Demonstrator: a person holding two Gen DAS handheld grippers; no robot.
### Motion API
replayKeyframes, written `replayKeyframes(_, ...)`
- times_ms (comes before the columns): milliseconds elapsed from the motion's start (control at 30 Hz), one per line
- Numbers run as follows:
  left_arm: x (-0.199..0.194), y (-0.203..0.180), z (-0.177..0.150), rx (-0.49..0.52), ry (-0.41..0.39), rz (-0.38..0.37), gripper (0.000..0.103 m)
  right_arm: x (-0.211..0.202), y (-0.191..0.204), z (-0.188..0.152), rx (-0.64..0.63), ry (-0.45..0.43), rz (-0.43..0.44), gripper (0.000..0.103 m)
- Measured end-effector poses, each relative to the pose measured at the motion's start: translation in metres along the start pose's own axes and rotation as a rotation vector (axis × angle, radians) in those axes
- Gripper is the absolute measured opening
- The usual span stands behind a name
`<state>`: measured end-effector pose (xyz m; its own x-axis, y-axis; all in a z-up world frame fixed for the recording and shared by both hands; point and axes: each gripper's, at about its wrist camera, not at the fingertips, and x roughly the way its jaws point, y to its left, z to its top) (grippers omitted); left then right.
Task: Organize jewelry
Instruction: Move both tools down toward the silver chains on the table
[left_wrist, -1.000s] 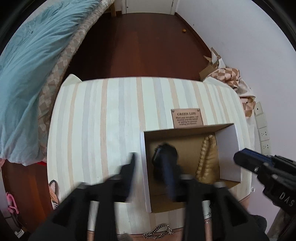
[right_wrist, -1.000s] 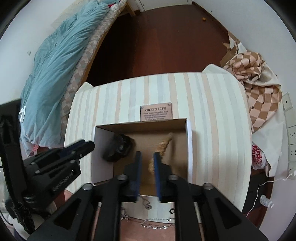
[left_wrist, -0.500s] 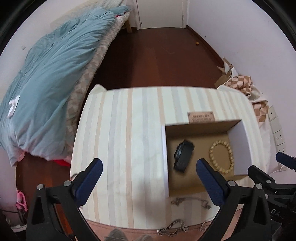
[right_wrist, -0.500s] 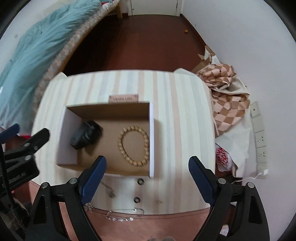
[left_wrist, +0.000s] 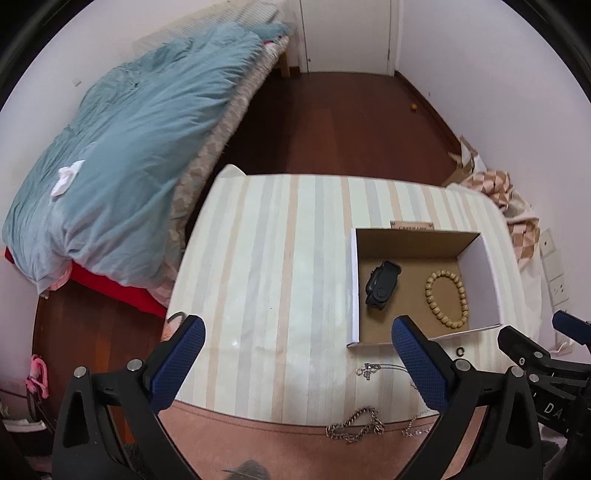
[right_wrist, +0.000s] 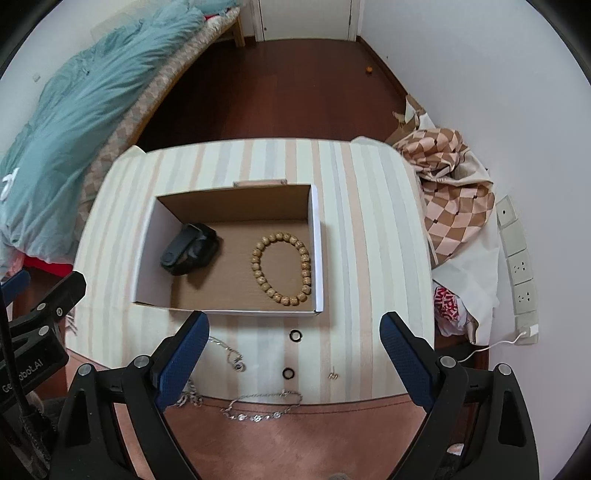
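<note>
An open cardboard box (right_wrist: 316, 236) (left_wrist: 354, 280) stands on the striped table. In it lie a black wristband (right_wrist: 189, 248) (left_wrist: 380, 287) and a wooden bead bracelet (right_wrist: 281, 267) (left_wrist: 446, 303). In front of the box lie two black rings (right_wrist: 296, 335) (right_wrist: 287, 373), a small earring (right_wrist: 333, 376), a thin pendant chain (right_wrist: 231, 355) (left_wrist: 376, 368), a silver chain (right_wrist: 264, 406) and a heavy link chain (left_wrist: 356, 428). My left gripper (left_wrist: 297, 363) is open and empty, raised above the table's near edge. My right gripper (right_wrist: 291, 360) is open and empty above the loose jewelry.
The striped table (left_wrist: 266, 266) has a pink near edge. A bed with a teal duvet (left_wrist: 122, 155) stands to the left. A checkered cloth (right_wrist: 456, 195) and wall sockets (right_wrist: 517, 258) are to the right. Dark wood floor (right_wrist: 280, 88) lies beyond.
Both grippers opened and rose back out of the box. The wristband and the bead bracelet were let go and now lie on the box floor.
</note>
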<state>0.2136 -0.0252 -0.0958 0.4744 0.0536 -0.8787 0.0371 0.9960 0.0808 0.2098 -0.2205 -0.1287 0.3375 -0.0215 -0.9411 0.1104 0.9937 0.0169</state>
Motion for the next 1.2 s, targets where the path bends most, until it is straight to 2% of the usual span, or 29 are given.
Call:
replayKeyframes(267,-0.056,0.01,-0.019,-0.006,-0.098,0.005,0.103,-0.054,0.006,-0.018,-0.011,-0.1,-0.032,0.095)
replayKeyframes(500,-0.091,0.015,-0.033,-0.01,-0.143,-0.016,0.103,-0.097,0.007,-0.035,0.0,-0.173,-0.036,0.095)
replayKeyframes(667,-0.105,0.022,-0.044,-0.031,-0.158,0.007,0.103,-0.117,0.005,-0.052,0.037,-0.214,-0.005,0.095)
replayKeyframes(867,-0.081,0.025,-0.071,-0.047,-0.13,0.059,0.103,-0.085,-0.008,-0.082,0.104,-0.133,0.036,0.095)
replayKeyframes(1033,-0.026,0.017,-0.098,-0.019,-0.007,0.078,0.103,-0.019,-0.025,-0.11,0.175,0.008,0.072,0.095)
replayKeyframes(1200,0.033,0.002,-0.118,0.029,0.121,0.026,0.103,0.035,-0.036,-0.133,0.226,0.086,0.06,0.092)
